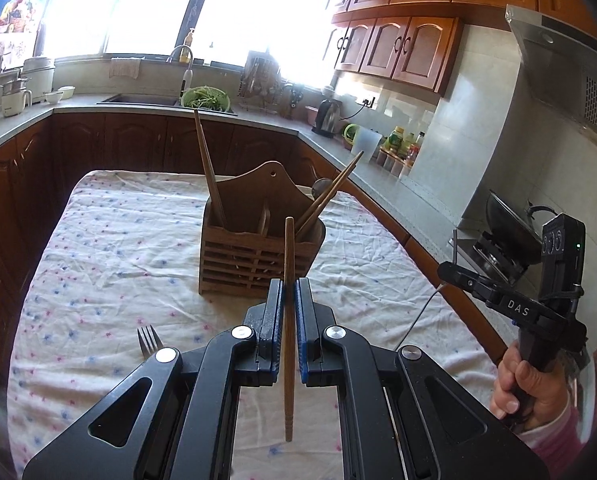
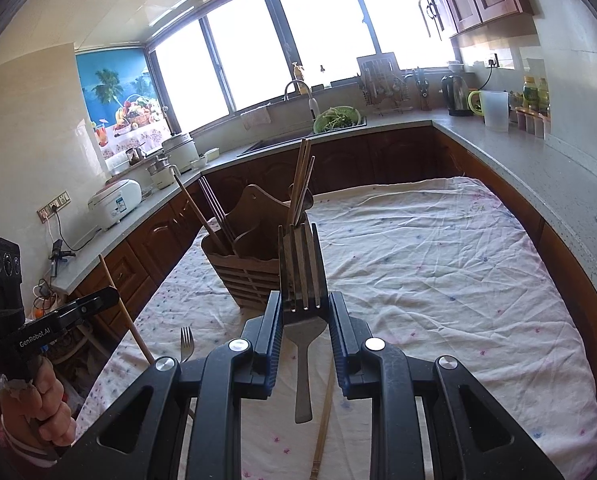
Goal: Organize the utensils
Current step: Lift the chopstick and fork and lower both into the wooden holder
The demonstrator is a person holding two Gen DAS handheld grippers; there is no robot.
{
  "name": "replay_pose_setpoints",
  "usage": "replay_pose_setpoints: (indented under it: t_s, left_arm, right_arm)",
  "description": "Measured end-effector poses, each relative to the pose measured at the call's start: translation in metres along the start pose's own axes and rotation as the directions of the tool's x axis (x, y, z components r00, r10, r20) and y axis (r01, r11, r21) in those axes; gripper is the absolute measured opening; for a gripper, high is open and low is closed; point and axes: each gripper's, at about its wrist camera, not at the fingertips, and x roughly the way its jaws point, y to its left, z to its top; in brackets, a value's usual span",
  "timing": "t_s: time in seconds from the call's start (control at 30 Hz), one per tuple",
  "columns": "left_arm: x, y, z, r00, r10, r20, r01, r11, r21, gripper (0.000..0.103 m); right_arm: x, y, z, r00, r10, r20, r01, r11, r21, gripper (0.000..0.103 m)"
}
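Wooden holder (image 1: 254, 236) mid-table, chopsticks (image 1: 208, 168) sticking up out of it block approach from above. Cloth (image 1: 110, 240) around it open, excl. fork (image 1: 148, 340) lying near front edge.

The right gripper (image 1: 444, 270), seen from the left wrist camera, carries the white letters "DAS" along its black arm, near where the hand grips the handle

The left gripper (image 2: 112, 294), seen from the right wrist camera, carries the white lettering "GenRobot.AI" along its black arm

The white rice cooker (image 2: 114, 202) on the bench (image 2: 498, 152) has a small label on its front, but the print on it is too small to read, and the bottles (image 2: 535, 94) at the far right show labels that cannot be made out either
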Motion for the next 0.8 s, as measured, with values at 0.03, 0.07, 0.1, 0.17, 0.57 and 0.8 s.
replay_pose_setpoints:
  t_s: [0.03, 0.07, 0.1, 0.17, 0.57, 0.8]
  left_arm:
    - [0.000, 0.000, 0.001, 1.000, 0.000, 0.003, 0.000, 1.000, -0.001, 0.005]
    - [0.000, 0.000, 0.001, 1.000, 0.000, 0.005, 0.000, 1.000, -0.001, 0.005]
    - [-0.001, 0.000, 0.002, 1.000, 0.001, 0.007, -0.001, 1.000, 0.000, 0.005]
    - [-0.001, 0.001, 0.003, 1.000, 0.001, 0.012, -0.001, 1.000, -0.001, 0.005]
    - [-0.007, 0.004, 0.030, 0.997, 0.002, 0.077, -0.002, 1.000, 0.007, 0.005]
    - [-0.013, 0.005, 0.069, 0.987, 0.010, 0.159, -0.016, 0.999, 0.037, 0.005]
  right_arm:
    - [0.000, 0.000, 0.000, 1.000, -0.001, 0.000, 0.001, 1.000, -0.001, 0.023]
    - [0.000, 0.000, 0.000, 1.000, 0.000, 0.000, 0.000, 1.000, 0.000, 0.023]
    - [0.000, 0.000, 0.000, 1.000, 0.001, 0.000, -0.001, 1.000, 0.001, 0.023]
    - [0.001, 0.001, 0.001, 1.000, 0.003, -0.001, -0.003, 1.000, 0.001, 0.023]
    - [0.013, 0.010, 0.017, 0.999, 0.031, 0.015, -0.031, 1.000, -0.008, 0.023]
    - [0.024, 0.024, 0.042, 0.997, 0.057, 0.046, -0.055, 0.998, -0.037, 0.023]
